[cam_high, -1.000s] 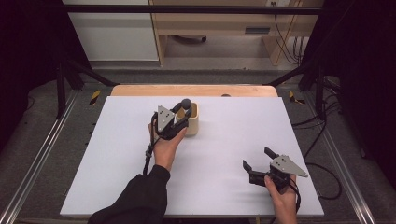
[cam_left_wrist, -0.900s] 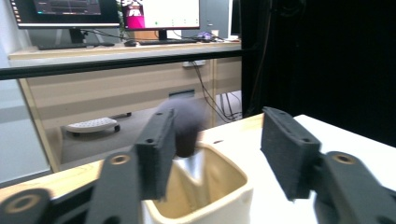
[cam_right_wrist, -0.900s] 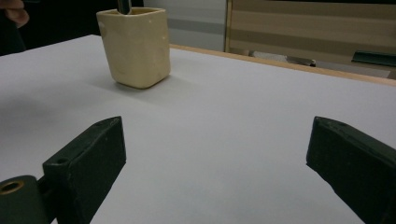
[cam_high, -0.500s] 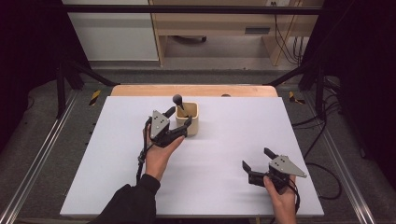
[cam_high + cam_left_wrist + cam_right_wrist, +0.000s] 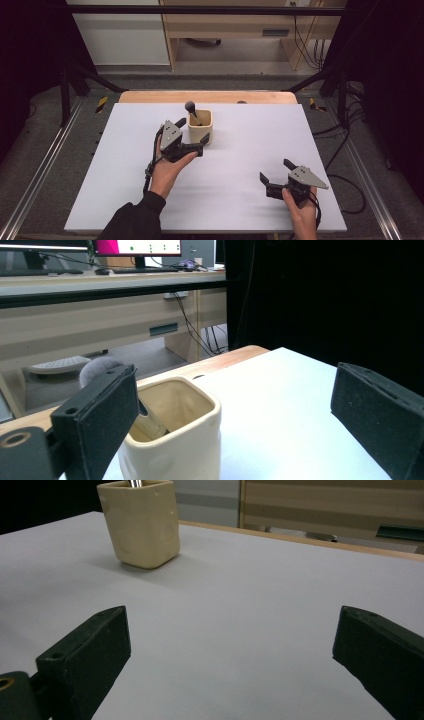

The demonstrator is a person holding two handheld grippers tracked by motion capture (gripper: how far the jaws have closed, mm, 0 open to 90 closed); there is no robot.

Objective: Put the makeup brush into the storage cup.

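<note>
High view: the cream cup [image 5: 200, 127], holding a round-headed tool [image 5: 191, 107] that leans far-left, is seen at mid-table just right of the left gripper [image 5: 196, 146]. Its jaws have just been opening, nothing between them. The right gripper [image 5: 275, 176], also wide and empty, is well apart, near-right.

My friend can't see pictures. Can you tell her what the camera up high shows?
A cream cup holding a dark round-topped tool stands on a white table. The left gripper, jaws just opened, sits beside it; the right gripper rests open near the front.
</note>
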